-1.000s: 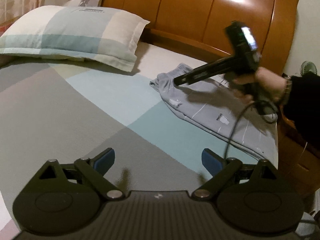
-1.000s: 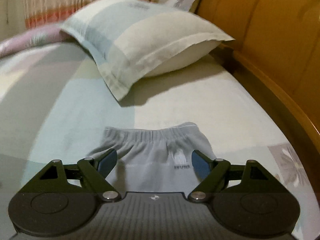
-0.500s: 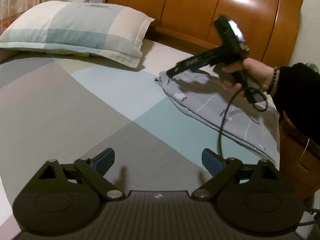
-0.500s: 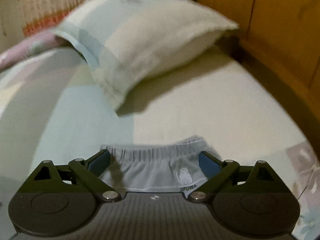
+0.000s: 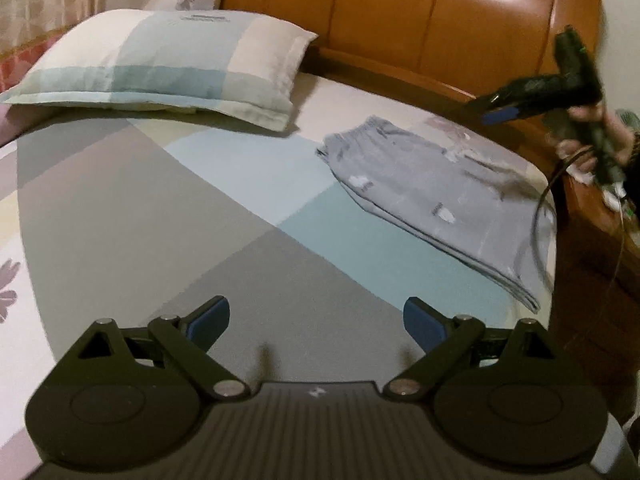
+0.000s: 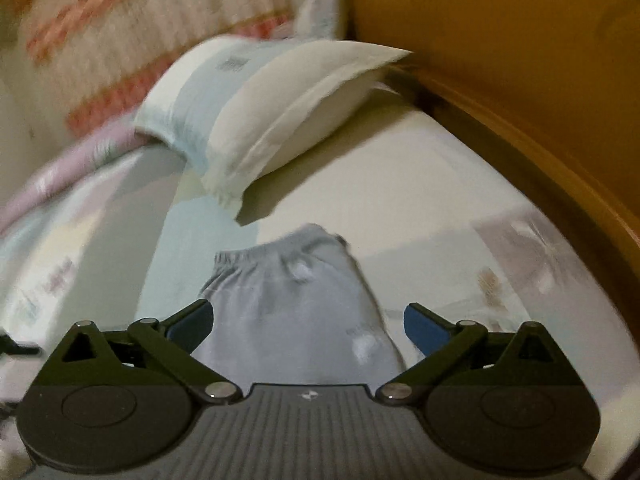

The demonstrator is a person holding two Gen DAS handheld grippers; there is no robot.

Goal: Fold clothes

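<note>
Your left gripper (image 5: 316, 326) and right gripper (image 6: 308, 326) both gape, empty. The soft grey folded trousers with elastic waistband (image 6: 296, 304) lie flat beneath your right gripper's blue pads (image 6: 424, 328), untouched.

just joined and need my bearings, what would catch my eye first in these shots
First the glossy orange wooden headboard across the back, with a pale checked pillow lying against it on the left. Next, grey folded trousers lie flat near the bed's right edge, and above them the right gripper hangs in the air, blurred, fingers wide open and empty.
</note>
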